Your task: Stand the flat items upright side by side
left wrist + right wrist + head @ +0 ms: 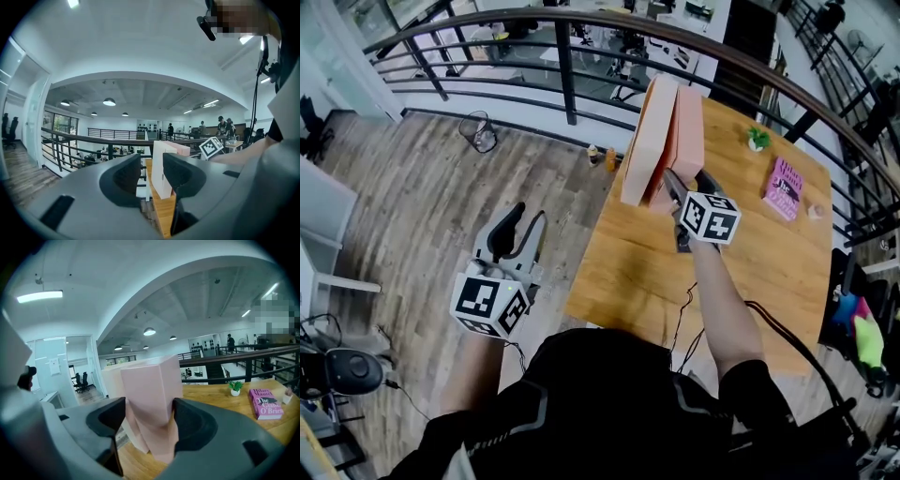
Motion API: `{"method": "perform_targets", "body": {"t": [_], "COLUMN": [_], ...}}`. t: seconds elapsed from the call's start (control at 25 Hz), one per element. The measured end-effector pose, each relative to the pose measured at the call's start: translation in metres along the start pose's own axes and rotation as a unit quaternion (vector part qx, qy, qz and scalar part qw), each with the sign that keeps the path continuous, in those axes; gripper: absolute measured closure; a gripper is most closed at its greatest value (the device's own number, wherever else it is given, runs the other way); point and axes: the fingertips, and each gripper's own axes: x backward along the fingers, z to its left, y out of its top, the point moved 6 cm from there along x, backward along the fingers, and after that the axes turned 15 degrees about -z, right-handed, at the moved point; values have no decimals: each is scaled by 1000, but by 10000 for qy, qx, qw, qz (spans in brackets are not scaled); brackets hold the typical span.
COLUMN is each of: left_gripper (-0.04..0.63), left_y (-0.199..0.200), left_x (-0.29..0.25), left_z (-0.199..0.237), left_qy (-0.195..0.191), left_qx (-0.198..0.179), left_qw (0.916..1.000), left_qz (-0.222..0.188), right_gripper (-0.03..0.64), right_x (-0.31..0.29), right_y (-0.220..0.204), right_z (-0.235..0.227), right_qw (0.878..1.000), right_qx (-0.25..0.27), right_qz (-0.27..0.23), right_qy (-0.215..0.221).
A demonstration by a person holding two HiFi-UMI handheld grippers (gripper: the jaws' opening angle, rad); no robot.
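Two flat boxes stand upright side by side at the far left corner of the table (628,272), their broad faces together. The cream box (645,141) is nearest the table's left edge, and the pink box (689,131) is just inboard of it. The right gripper (149,418) reaches over the table from the near side and pinches the pink box. Its own view shows a jaw against each broad face, with no gap on either side. The box's narrow end rises above the jaws, and the cream box shows just behind it to the left. The left gripper (517,230) hangs off the table's left side, over the wooden floor and well apart from both boxes. Its jaws are spread and nothing is between them; the boxes on the table corner only show far off through the gap. Toward the table's far right lie a pink book (784,187), flat, and a small potted plant (757,139) near the far edge, both well clear of the boxes. A dark railing (567,66) curves round beyond the table's far side.
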Motion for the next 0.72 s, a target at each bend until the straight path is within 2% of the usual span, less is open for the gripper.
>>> {"method": "perform_targets", "body": {"t": [0.2, 0.32, 0.4, 0.72], "left_gripper": [430, 430, 430, 430], "left_y": [-5, -8, -7, -9], "left_x": [-4, -6, -9, -12], "left_z": [1, 1, 2, 7], "left_qy": [-43, -105, -109, -143], "left_qx": [94, 166, 161, 118], "left_qw": [9999, 9998, 9998, 9998], "left_qz": [2, 20, 4, 0], "right_gripper": [287, 332, 336, 341], "right_x": [5, 3, -1, -13], "right_y": [-15, -35, -49, -58], "right_z": [-12, -16, -17, -14], "right_qw": [9991, 9978, 9969, 9972], "right_qx": [106, 107, 77, -118], "right_qz": [308, 613, 766, 697], "right_qy": [265, 223, 182, 227]}}
